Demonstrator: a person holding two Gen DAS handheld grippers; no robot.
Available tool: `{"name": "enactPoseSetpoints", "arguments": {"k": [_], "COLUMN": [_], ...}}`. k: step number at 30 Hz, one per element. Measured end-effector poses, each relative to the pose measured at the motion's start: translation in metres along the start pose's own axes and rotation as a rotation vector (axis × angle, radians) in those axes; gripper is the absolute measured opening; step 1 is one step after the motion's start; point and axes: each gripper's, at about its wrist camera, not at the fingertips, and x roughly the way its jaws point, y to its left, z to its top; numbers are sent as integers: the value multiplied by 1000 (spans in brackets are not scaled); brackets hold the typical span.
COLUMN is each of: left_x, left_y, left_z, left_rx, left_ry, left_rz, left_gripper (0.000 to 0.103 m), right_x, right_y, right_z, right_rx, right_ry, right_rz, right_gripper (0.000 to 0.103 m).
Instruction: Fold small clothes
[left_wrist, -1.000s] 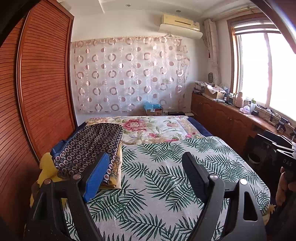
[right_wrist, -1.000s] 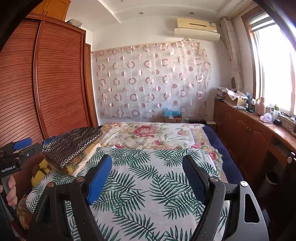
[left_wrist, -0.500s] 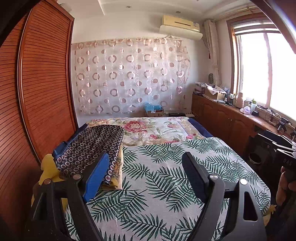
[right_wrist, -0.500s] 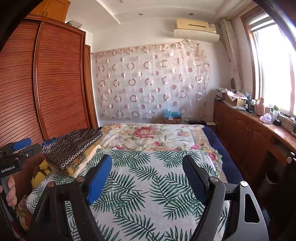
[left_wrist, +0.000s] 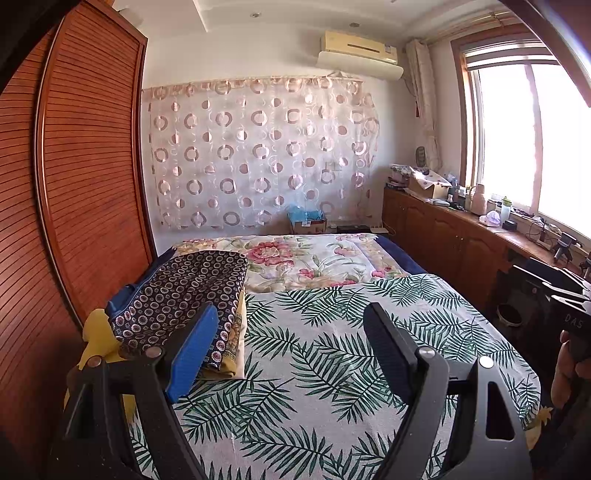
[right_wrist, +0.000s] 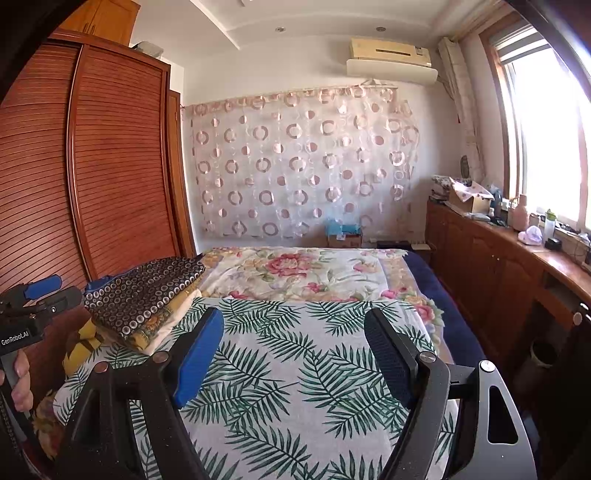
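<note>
Bedroom, palm-leaf sheet (left_wrist: 332, 369) bare ahead of both grippers. Left gripper (left_wrist: 286, 347) and right gripper (right_wrist: 293, 347) gape wide, empty. Folded clothes stack (left_wrist: 184, 291) sits forward-left of both. Risk: pinching several layers, dragging the stack apart.

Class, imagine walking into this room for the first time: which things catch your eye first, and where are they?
The palm-leaf sheet spread over the near half of the bed draws the eye first. A folded stack of clothes, topped by dark ring-patterned cloth, sits at the bed's left edge beside the slatted wooden wardrobe. Both tools, left tool and right tool, hover open and hold nothing.
</note>
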Motion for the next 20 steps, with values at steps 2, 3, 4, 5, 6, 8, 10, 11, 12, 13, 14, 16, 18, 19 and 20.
{"name": "enactPoseSetpoints", "arguments": {"k": [2, 3, 4, 5, 6, 8, 10, 11, 12, 13, 14, 16, 18, 19, 20], "left_x": [0, 0, -1, -1, 0, 0, -2, -1, -1, -2, -2, -3, -4, -4, -4], "left_y": [0, 0, 1, 1, 0, 0, 1, 0, 0, 1, 1, 3, 4, 3, 2], "left_z": [0, 0, 0, 0, -1, -1, 1, 0, 0, 0, 1, 3, 5, 4, 3], "left_rx": [0, 0, 1, 1, 1, 0, 0, 0, 1, 1, 1, -1, 0, 1, 1], "left_ry": [0, 0, 0, -1, -1, -1, -2, -2, -2, -2, -1, 1, 0, 0, 0], "left_rz": [1, 0, 0, 1, 1, 0, 0, 0, 0, 0, 0, 0, 1, 1, 0], "left_gripper": [82, 82, 82, 82, 82, 82, 82, 82, 82, 82, 82, 82, 82, 82, 82], "right_x": [0, 0, 0, 1, 0, 1, 1, 1, 1, 1, 1, 1, 1, 1, 1], "right_y": [0, 0, 0, -1, -1, -2, -3, -3, -4, -5, -5, -6, -7, -7, -7], "right_z": [0, 0, 0, 0, 0, 0, 0, 0, 0, 0, 0, 0, 0, 0, 0], "right_rx": [0, -1, -2, -3, -3, -1, -1, 0, 3, 3, 3, 3, 4, 5, 5], "right_ry": [0, -1, -2, -2, -3, -3, -4, -6, -7, -7, -8, -8, -8, -8, -8], "right_rz": [1, 2, 1, 1, 1, 2, -1, -1, -2, 0, 0, -1, 1, 1, 1], "right_gripper": [80, 80, 80, 80, 80, 80, 80, 80, 80, 80, 80, 80, 80, 80, 80]}}
